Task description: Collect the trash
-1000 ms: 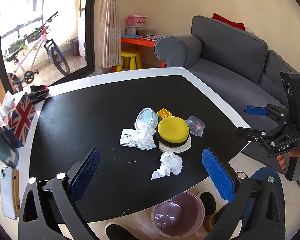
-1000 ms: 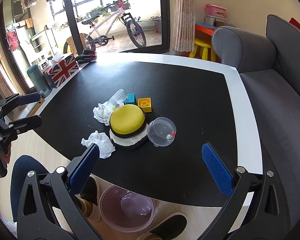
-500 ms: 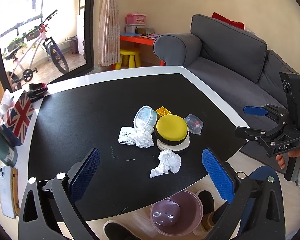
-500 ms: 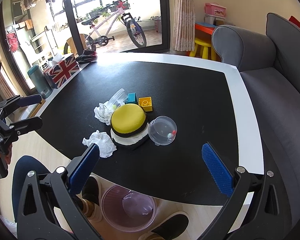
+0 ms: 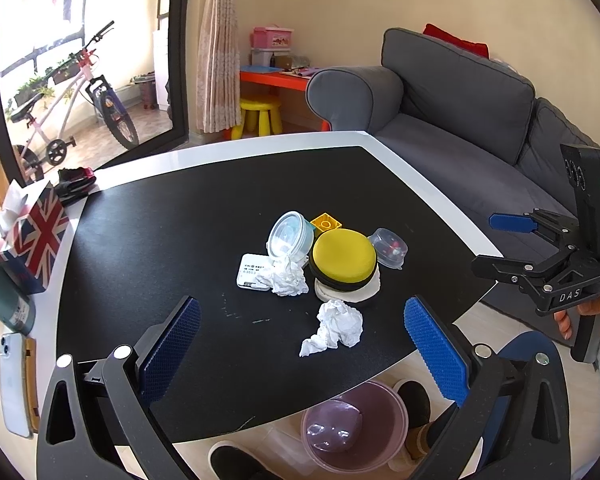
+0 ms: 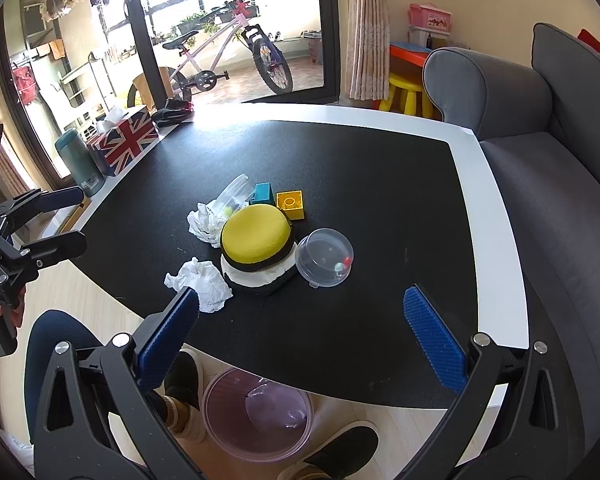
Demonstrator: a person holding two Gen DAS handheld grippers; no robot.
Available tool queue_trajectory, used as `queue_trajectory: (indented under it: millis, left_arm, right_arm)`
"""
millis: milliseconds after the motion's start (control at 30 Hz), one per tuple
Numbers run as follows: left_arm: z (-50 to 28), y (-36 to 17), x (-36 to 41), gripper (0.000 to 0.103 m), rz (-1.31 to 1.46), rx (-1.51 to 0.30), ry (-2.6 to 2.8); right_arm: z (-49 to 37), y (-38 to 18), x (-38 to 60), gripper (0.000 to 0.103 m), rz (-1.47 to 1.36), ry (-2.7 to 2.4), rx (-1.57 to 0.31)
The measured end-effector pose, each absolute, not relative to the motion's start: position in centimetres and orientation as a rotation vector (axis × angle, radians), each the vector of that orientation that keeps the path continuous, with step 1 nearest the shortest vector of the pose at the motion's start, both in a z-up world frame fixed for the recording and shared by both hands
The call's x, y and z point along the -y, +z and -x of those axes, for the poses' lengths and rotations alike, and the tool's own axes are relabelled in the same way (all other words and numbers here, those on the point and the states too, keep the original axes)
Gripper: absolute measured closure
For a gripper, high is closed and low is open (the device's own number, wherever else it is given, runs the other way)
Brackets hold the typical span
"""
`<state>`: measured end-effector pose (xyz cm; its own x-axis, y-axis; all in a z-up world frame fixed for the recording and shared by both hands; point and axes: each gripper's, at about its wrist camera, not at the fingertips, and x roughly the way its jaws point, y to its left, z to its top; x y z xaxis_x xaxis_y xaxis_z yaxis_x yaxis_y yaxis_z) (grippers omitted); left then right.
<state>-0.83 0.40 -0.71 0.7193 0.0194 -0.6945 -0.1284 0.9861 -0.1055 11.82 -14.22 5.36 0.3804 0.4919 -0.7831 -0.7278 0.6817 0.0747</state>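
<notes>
left tool (image 5: 300, 336) eased nearer crumpled white tissue wad (image 5: 334, 328), jaws wide, nothing held | right tool (image 6: 300, 320) spread, empty | translucent pink bin (image 6: 258, 416) waits below black tabletop (image 5: 160, 240) | pickup pending

grey sofa (image 5: 460, 112), sunlit glass door (image 6: 228, 28), cream wall (image 5: 340, 8)

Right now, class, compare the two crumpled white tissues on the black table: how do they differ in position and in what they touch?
The near tissue lies alone on bare table by the front edge, above the pink bin; the far tissue sits deeper in the clutter. The far tissue overlaps a white card and touches the tipped clear container; the near tissue touches neither. Both are white, crumpled and ungripped.
</notes>
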Motion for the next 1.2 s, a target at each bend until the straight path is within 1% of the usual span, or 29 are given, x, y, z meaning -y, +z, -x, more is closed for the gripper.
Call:
queue_trajectory:
  millis: [667, 1200]
  left_arm:
    - [-0.4, -1.4, -0.3, 0.005, 0.151, -0.791, 0.071]
    - [-4.5, -5.8, 0.3, 0.005, 0.122, -0.920, 0.058]
  right_arm:
    - [-11.7, 5.1, 14.3, 0.003, 0.302, 0.793, -0.889]
    - [-12.5, 3.8, 14.4, 0.003, 0.297, 0.783, -0.925]
